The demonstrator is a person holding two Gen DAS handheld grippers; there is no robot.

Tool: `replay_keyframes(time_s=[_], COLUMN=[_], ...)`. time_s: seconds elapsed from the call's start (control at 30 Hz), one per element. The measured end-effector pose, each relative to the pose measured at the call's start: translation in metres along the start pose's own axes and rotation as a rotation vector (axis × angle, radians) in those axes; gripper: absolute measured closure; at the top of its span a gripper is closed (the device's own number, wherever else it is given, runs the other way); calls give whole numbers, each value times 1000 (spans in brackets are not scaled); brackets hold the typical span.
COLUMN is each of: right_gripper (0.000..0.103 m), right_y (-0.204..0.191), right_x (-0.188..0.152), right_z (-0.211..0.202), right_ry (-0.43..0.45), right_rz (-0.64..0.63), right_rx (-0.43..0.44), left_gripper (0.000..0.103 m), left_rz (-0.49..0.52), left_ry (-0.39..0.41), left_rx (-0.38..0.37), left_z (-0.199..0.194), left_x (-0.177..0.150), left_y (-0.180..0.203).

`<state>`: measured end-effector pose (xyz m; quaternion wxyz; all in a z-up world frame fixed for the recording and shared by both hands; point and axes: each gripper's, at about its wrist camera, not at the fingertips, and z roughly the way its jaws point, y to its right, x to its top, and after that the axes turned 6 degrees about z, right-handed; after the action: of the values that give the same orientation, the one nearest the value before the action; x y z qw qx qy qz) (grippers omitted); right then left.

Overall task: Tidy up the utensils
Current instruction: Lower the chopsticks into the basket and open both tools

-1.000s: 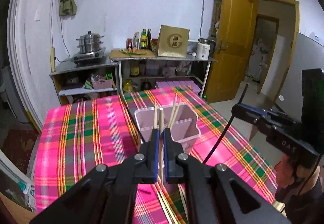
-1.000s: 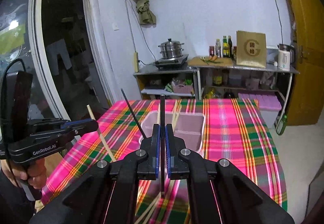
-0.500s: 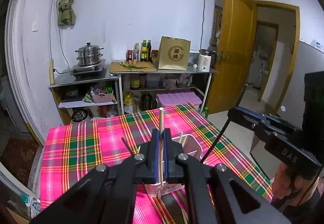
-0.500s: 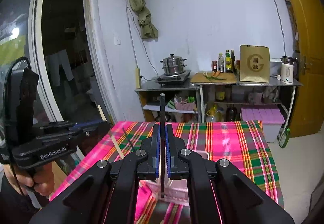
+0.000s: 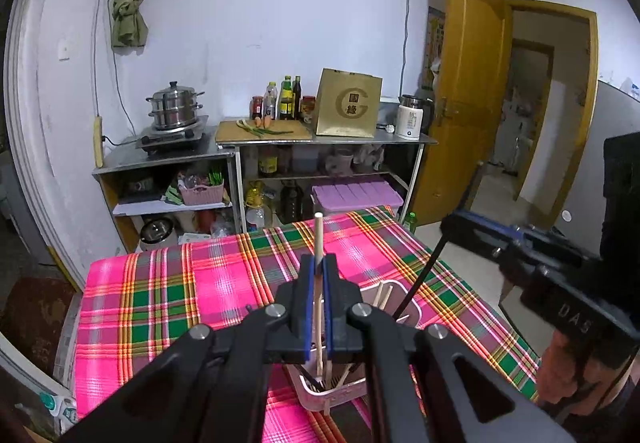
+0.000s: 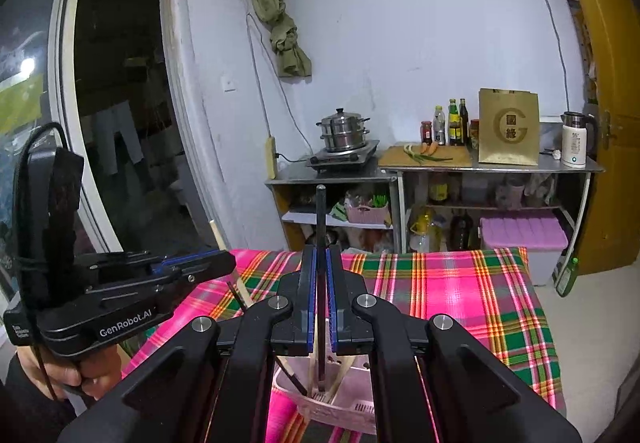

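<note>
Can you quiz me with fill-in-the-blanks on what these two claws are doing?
The left claw is shut on a pale ____ chopstick.
The right claw is shut on a ____ chopstick.
Both chopsticks hang over a pink ____.
The table wears a ____ tablecloth.

Missing words: wooden; black; holder; plaid
</note>
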<state>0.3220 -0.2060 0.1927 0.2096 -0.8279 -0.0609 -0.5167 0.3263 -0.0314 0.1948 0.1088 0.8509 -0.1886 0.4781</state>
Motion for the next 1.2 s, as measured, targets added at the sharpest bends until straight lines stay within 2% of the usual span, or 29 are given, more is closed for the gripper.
replay_keyframes(time_s=[0.2, 0.57, 0.77, 0.97, 1.0, 1.03, 1.07, 1.13, 1.2], right_gripper=[99, 99, 99, 98, 95, 85, 81, 80, 80], right_y=[5, 14, 22, 25, 25, 25, 24, 23, 23], right_x=[-23, -57, -70, -73, -74, -75, -75, -77, -79], right_z=[18, 20, 24, 20, 18, 15, 13, 9, 5], right_ry=[-51, -100, -142, -156, -156, -156, -155, -154, -153], right_rz=[12, 27, 48, 52, 50, 49, 50, 46, 43], right_rx=[4, -13, -21, -17, -18, -17, -15, -11, -11], left_gripper=[98, 98, 98, 97, 94, 91, 89, 84, 84], left_rz=[-12, -21, -24, -31, -37, -42, -45, -53, -55], left_ry=[-39, -102, -102, -149, -148, -145, -142, -137, -136], left_rx=[-14, -32, -37, -15, -16, -16, -17, -22, -21], left_z=[16, 30, 29, 34, 32, 31, 30, 25, 21], left_x=[-20, -53, -59, -68, -70, -71, -72, -77, -82], left_y=[-1, 6, 10, 11, 10, 10, 9, 9, 10])
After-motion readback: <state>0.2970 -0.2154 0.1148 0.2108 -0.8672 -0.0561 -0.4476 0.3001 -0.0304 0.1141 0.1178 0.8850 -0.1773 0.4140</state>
